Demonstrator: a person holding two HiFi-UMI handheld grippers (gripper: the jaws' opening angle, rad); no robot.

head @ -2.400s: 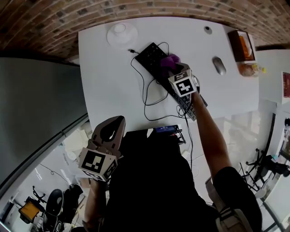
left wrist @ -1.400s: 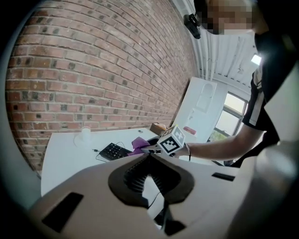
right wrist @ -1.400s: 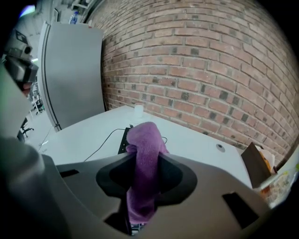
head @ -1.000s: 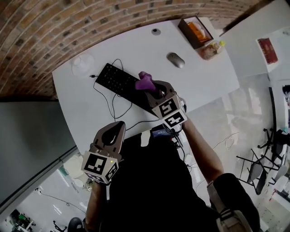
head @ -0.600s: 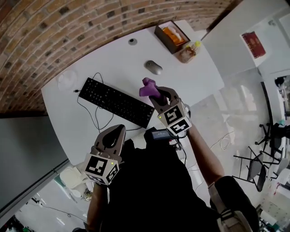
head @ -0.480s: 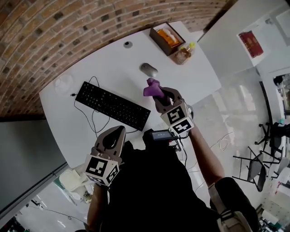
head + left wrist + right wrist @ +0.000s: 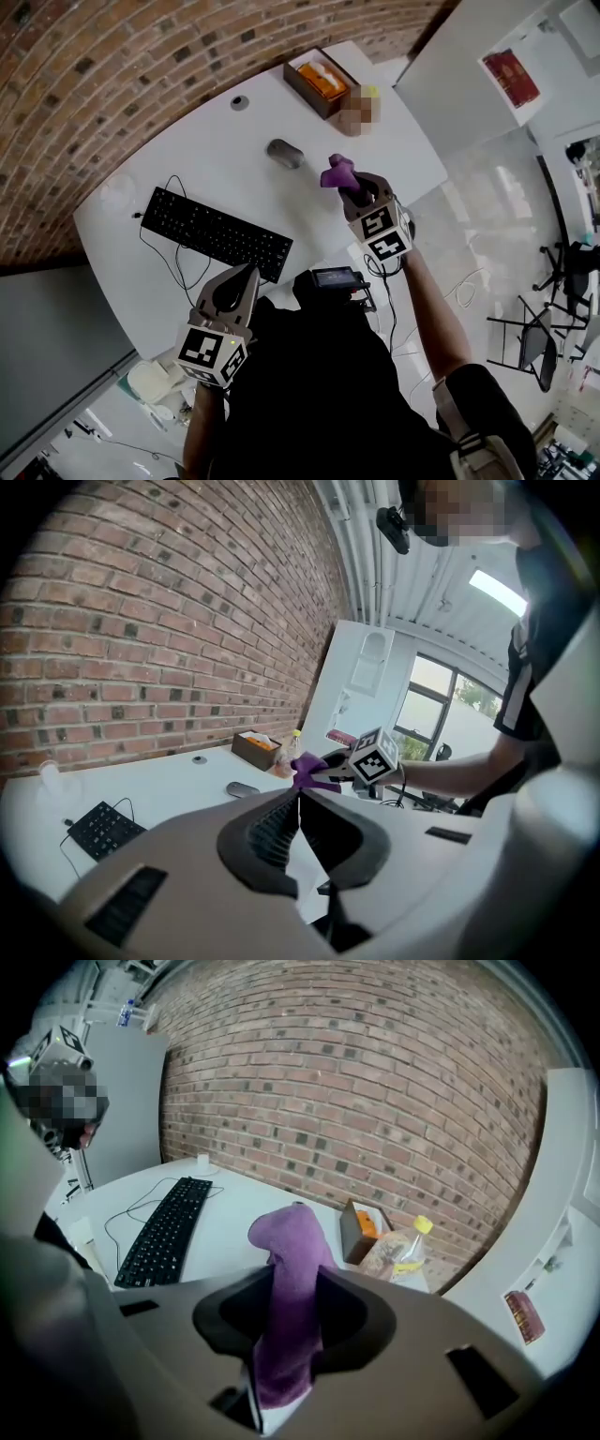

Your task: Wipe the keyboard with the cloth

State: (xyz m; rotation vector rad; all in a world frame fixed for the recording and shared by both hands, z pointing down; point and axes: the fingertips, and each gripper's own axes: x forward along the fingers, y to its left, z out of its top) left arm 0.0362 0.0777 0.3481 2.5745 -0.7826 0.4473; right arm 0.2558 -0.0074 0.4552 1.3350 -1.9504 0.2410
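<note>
The black keyboard lies on the white table, its cable looping at its left end. My right gripper hangs over the table's right part, well clear of the keyboard, and is shut on a purple cloth that sticks up past the jaws. In the right gripper view the cloth fills the gap between the jaws, with the keyboard far off to the left. My left gripper is held near the table's front edge, just below the keyboard's right end, jaws shut and nothing in them.
A grey mouse lies right of the keyboard. A brown box and a bottle stand at the far right corner. A clear cup sits far left. A small device is at the front edge.
My right gripper has come off the keyboard and carried the cloth to the right, past the mouse. The left gripper has drifted a little toward the table edge.
</note>
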